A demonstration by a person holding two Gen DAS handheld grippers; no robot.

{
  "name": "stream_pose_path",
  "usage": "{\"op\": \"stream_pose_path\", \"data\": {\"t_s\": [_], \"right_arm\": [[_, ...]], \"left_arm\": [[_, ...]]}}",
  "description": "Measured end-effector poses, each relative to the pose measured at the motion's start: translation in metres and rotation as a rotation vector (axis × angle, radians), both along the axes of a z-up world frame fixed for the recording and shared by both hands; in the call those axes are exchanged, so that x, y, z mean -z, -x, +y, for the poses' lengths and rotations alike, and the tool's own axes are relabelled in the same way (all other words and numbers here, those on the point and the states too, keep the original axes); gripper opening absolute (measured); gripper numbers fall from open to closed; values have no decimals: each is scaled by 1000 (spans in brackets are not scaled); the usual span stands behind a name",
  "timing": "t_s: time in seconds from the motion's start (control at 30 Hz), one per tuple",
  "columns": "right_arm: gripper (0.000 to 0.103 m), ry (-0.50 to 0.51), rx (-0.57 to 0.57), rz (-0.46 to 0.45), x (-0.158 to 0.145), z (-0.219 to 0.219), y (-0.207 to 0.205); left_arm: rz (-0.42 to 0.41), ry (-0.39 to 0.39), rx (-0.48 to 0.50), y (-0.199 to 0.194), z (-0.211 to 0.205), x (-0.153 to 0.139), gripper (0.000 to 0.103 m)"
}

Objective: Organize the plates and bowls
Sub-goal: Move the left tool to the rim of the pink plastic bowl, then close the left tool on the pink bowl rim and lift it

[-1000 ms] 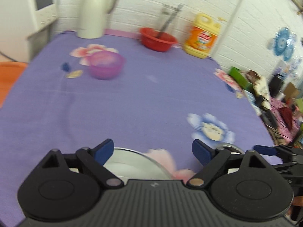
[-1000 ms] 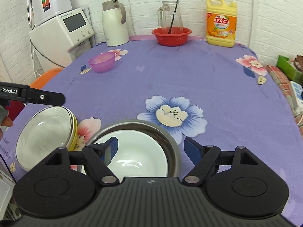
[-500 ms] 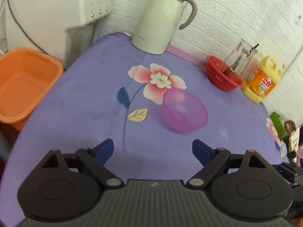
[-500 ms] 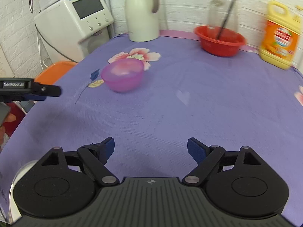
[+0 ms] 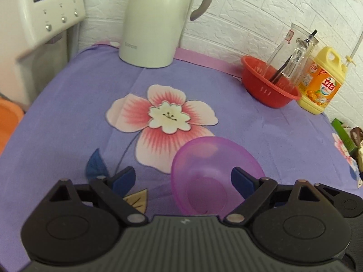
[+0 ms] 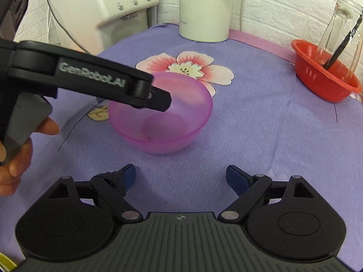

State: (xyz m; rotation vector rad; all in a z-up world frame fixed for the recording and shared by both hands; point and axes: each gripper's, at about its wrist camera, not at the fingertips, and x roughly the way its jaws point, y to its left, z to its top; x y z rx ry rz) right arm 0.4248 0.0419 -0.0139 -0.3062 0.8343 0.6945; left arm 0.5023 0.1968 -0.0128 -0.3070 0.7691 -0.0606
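Observation:
A translucent purple bowl (image 5: 211, 172) stands upright on the purple flowered tablecloth (image 5: 272, 140). My left gripper (image 5: 182, 179) is open, with its right finger over the bowl's inside and its left finger outside the near rim. In the right wrist view the bowl (image 6: 163, 115) sits just ahead of my right gripper (image 6: 180, 176), which is open and empty above the cloth. The left gripper body (image 6: 90, 77) reaches in from the left over the bowl's rim.
A white kettle (image 5: 156, 20) stands at the back. A red basket (image 5: 270, 86) holding a glass jug (image 5: 292, 52) and a yellow detergent bottle (image 5: 322, 83) are at the back right. A white appliance (image 5: 40, 11) stands at the left beyond the table edge.
Both grippers moved forward across the table to the purple bowl. The left gripper now straddles its near rim. The metal and white bowls have dropped out of view.

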Motion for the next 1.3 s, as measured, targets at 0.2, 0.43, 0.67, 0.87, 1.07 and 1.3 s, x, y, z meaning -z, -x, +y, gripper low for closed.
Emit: {"op": "stream_pose_path", "data": {"t_s": [0.2,0.43,0.67,0.87,1.07,1.3], "right_arm": [[103,-12,-21,-22,1,14,-5],[103,-74,-51,-69,6,23,-6],[103,-94,-17,-149,-3,23,-1],[103,-127,-4,-185,-17,12,6],[103,-123,-11,-192,-36,-4,20],[103,-117,5,-222,-66,-54,68]], "left_arm": [[-14,32,88,-15,-1,13,89],[-46,44,211,-19,-5,15,77],[-56,114,212,-15,-2,15,67],[-88,89,207,-2,-14,-2,65],[-117,69,208,23,-35,-27,65],[-144,103,259,82,-86,-63,65]]}}
